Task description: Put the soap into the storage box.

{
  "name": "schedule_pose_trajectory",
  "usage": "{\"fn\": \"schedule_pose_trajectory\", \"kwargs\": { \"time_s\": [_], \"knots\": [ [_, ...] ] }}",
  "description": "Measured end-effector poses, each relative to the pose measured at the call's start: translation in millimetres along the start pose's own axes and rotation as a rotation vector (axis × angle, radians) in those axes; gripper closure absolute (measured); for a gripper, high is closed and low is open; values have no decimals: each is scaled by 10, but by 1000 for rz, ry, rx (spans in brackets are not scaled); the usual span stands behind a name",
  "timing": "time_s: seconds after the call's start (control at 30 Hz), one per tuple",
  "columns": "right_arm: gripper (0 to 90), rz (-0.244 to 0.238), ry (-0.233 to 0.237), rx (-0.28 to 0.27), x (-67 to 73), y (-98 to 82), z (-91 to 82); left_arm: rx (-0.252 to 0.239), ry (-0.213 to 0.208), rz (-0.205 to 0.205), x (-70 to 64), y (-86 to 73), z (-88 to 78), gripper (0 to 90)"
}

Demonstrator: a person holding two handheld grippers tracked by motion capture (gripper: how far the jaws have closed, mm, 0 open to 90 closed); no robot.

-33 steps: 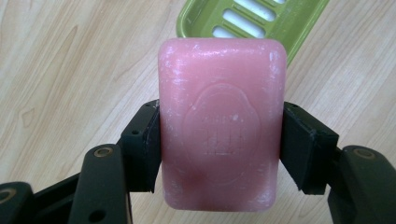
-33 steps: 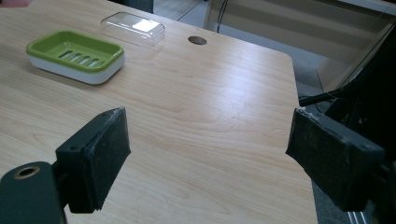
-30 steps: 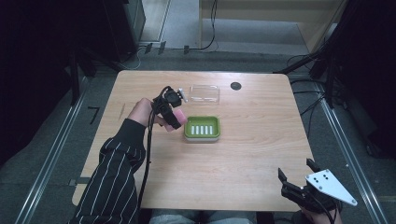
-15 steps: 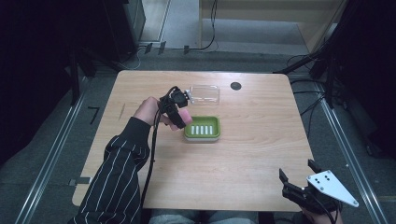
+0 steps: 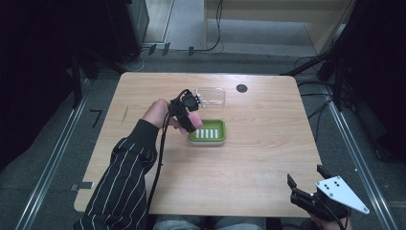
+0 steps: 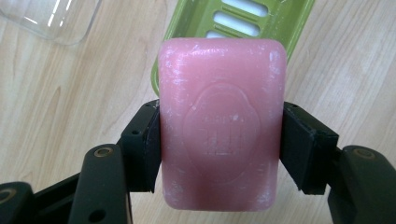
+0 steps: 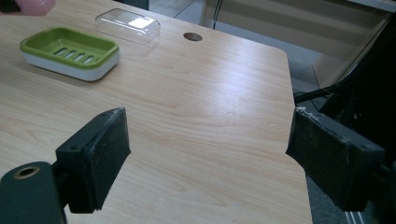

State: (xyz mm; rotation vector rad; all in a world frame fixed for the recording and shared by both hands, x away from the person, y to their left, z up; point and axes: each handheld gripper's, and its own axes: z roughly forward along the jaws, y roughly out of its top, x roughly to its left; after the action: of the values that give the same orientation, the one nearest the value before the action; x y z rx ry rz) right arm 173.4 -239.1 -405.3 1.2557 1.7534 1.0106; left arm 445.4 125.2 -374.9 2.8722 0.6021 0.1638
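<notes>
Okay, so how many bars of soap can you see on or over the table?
1. The pink soap bar is clamped in the left gripper, held just above the near-left edge of the green soap dish. None lies in the dish or under the clear lid.

Lighting's pretty uneven here. From the high view my bench [image 5: 258,139] is evenly lit from overhead, while the floor around it drops to near black at the left and right edges. Soft glare streaks the wood mid-frame in the right gripper view. Up close, the pink soap [image 6: 222,121] is sharp, its lower part shaded, and the nearest black claw parts go blurry.
</notes>
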Motion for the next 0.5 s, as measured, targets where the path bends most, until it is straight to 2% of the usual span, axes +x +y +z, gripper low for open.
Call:
{"fn": "schedule_pose_trajectory", "kwargs": {
  "time_s": [0.5],
  "knots": [
    [135, 5, -7, -2, -19, -29, -54, 7, 9, 54, -22, 100, 64, 382]
  ]
}}
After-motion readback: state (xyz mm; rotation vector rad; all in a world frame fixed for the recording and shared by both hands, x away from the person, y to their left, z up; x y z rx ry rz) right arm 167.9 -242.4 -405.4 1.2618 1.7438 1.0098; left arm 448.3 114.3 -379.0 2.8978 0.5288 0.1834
